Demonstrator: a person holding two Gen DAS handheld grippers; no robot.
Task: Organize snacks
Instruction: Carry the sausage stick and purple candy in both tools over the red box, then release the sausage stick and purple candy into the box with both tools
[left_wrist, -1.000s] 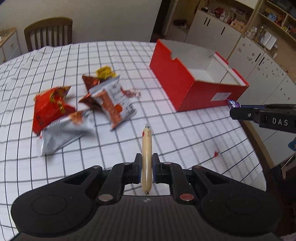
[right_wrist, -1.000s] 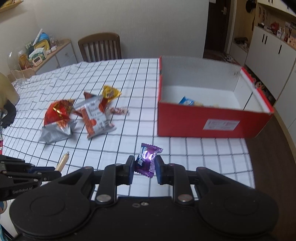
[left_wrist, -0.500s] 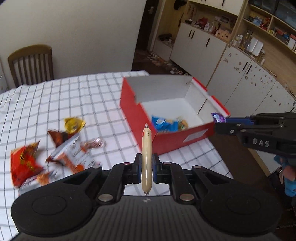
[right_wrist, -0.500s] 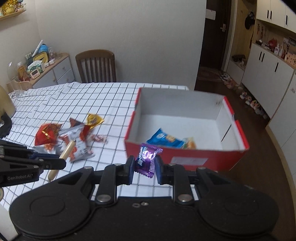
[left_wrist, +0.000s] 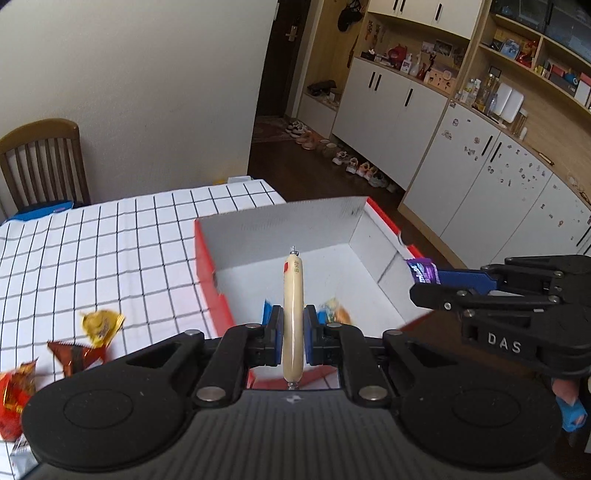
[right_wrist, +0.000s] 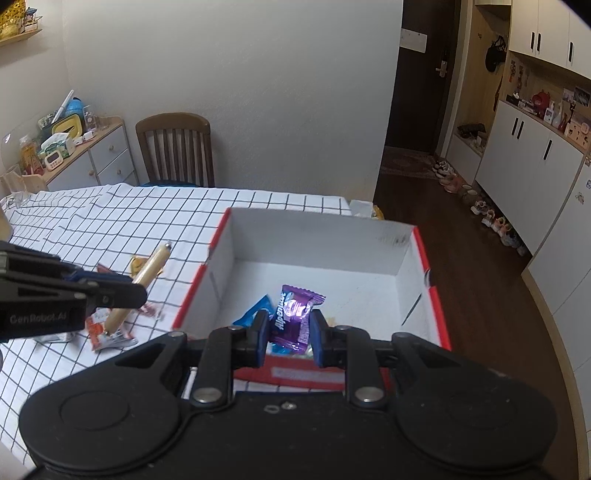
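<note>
White cupboards and a dark wooden floor frame the surface (left_wrist: 110, 236), spread with a white cloth ruled in thin black squares. On it stands a red cardboard box (right_wrist: 432, 306) with a plain white inside, open at the top. The left hand-held gripper (left_wrist: 293, 325) is clamped narrow on a slim, smooth, cream-coloured sausage stick (left_wrist: 293, 314), held upright above the box's near left corner. The right hand-held gripper (right_wrist: 288, 328) pinches a glossy purple candy wrapper (right_wrist: 293, 314) above the box's near wall. Only the right wrist view shows the sausage from the side, tilted over the cloth just left of the box, and a sideboard (right_wrist: 88, 155) crowded with small items on the far left. Only the left wrist view shows crinkled foil packets, yellow (left_wrist: 101, 323) and red (left_wrist: 14, 398), lying on the cloth left of the box. A blue packet (right_wrist: 255, 310) lies inside the box near its front wall. A slatted wooden chair (right_wrist: 175, 147) stands at the far edge.
</note>
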